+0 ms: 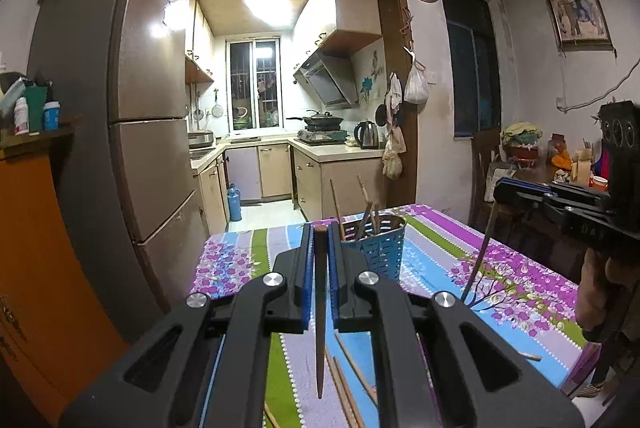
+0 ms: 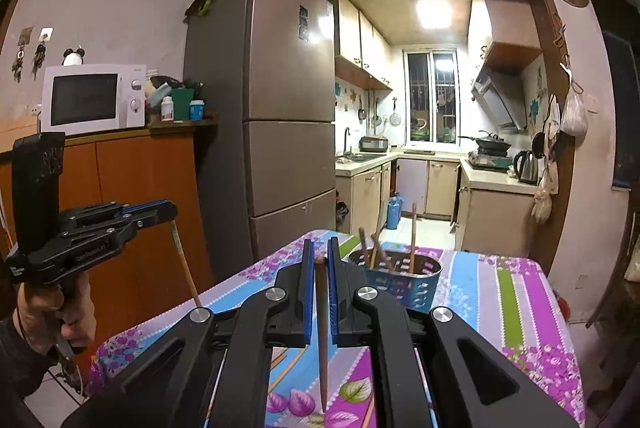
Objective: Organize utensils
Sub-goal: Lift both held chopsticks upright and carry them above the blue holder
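Observation:
My left gripper [image 1: 320,244] is shut on a dark brown chopstick [image 1: 320,308] that hangs point down above the floral tablecloth [image 1: 500,292]. Just beyond it stands a blue perforated holder [image 1: 382,252] with several chopsticks upright in it. At the right, my right gripper [image 1: 500,187] is shut on another chopstick [image 1: 478,260] that slants down. In the right wrist view, the right gripper [image 2: 320,256] clamps its brown chopstick [image 2: 322,332], and the holder [image 2: 400,282] is just ahead to the right. The left gripper [image 2: 170,209] holds a paler-looking chopstick [image 2: 185,264] at the left.
Loose chopsticks [image 1: 352,360] lie on the cloth beneath the grippers. A tall fridge [image 2: 280,107] and an orange cabinet [image 2: 140,195] with a microwave [image 2: 94,97] stand left of the table. A hand [image 2: 60,312] grips the left tool. Cluttered furniture [image 1: 560,163] sits at the right.

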The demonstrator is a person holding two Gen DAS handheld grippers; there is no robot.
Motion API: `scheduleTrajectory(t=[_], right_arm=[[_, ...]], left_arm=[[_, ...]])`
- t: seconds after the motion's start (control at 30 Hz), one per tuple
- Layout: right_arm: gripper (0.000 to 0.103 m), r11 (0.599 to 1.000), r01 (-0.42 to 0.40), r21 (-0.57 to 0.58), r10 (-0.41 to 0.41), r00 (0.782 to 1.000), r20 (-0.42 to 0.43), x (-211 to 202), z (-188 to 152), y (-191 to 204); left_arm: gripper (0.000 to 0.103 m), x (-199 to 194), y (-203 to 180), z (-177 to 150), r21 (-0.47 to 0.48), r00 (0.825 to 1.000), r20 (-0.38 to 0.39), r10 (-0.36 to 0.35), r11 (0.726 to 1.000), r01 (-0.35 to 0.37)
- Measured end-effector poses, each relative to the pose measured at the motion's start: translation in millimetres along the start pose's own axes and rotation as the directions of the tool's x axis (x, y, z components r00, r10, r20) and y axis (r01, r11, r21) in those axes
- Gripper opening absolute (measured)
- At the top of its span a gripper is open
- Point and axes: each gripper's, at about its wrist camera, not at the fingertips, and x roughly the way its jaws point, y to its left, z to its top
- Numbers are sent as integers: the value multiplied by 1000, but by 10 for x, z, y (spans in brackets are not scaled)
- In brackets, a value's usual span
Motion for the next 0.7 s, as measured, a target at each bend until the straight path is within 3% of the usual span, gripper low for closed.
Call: scheduleTrajectory(t=[0.33,0.7], right_arm=[[7,999,26,-24,-25,999,32,-1,308,-170],[7,998,62,-30,-61,997,43,105,666,-480]], left_arm=[[5,137,-174,341,2,999,-36,-33,999,33],[5,340,-262,764,-16,998,-6,-63,998,63]])
